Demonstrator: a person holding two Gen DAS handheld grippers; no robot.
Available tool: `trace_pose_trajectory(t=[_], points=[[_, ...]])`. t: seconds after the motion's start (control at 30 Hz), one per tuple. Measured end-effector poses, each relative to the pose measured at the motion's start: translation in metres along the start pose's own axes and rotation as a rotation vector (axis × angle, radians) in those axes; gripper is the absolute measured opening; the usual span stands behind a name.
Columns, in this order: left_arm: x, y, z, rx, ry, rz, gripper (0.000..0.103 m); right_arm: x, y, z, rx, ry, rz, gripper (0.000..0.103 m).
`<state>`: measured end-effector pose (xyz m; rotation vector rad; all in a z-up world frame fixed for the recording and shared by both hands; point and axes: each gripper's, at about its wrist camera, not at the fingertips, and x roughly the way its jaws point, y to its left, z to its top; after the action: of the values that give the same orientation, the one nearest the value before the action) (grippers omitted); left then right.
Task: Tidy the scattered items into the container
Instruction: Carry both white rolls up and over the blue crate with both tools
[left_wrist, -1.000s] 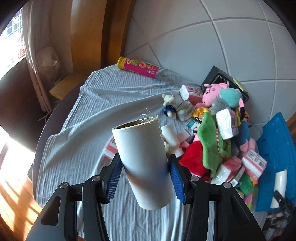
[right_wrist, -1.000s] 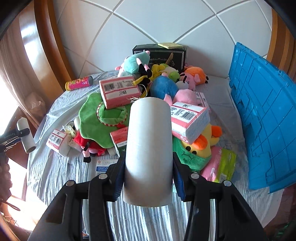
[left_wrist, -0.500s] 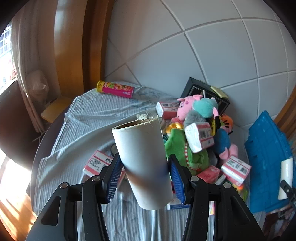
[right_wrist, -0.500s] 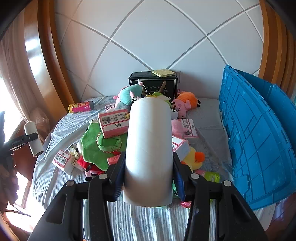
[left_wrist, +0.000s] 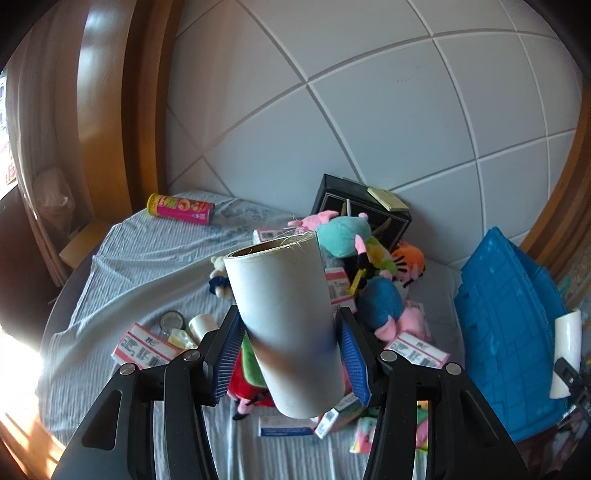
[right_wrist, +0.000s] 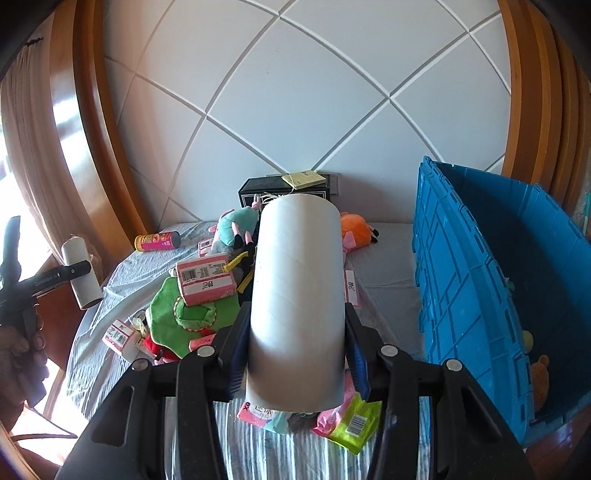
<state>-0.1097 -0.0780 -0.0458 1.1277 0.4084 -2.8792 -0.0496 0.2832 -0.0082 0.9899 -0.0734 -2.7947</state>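
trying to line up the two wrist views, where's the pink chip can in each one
Left wrist view: the pink chip can lies on its side at upper left, on the far edge of the striped cloth.
Right wrist view: the same can lies at centre left, left of the toy pile.
Shared landmark: the black box with a yellow note pad on top, against the wall.

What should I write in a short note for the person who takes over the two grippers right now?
Left gripper: shut on a white roll, held above the table.
Right gripper: shut on a second white roll, also in the air.
Blue crate: on the right side of the table, already holding a few toys.
Left to do: drop both rolls into the crate, then clear the plush toys, pink boxes and the snack can lying on the grey cloth.
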Motion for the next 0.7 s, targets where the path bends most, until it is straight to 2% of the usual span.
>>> trace_pose_trajectory(t=[0.33,0.7], points=[[0.004,-0.096,0.010,0.042,-0.022,-0.062,0.050,-0.022,-0.071,0.023,0.018,-0.059,-0.017,0.045],[0.003,-0.212,0.021,0.142,-0.055,-0.163,0.050,-0.039,-0.153,0.025,0.066,-0.078,-0.063,0.045]])
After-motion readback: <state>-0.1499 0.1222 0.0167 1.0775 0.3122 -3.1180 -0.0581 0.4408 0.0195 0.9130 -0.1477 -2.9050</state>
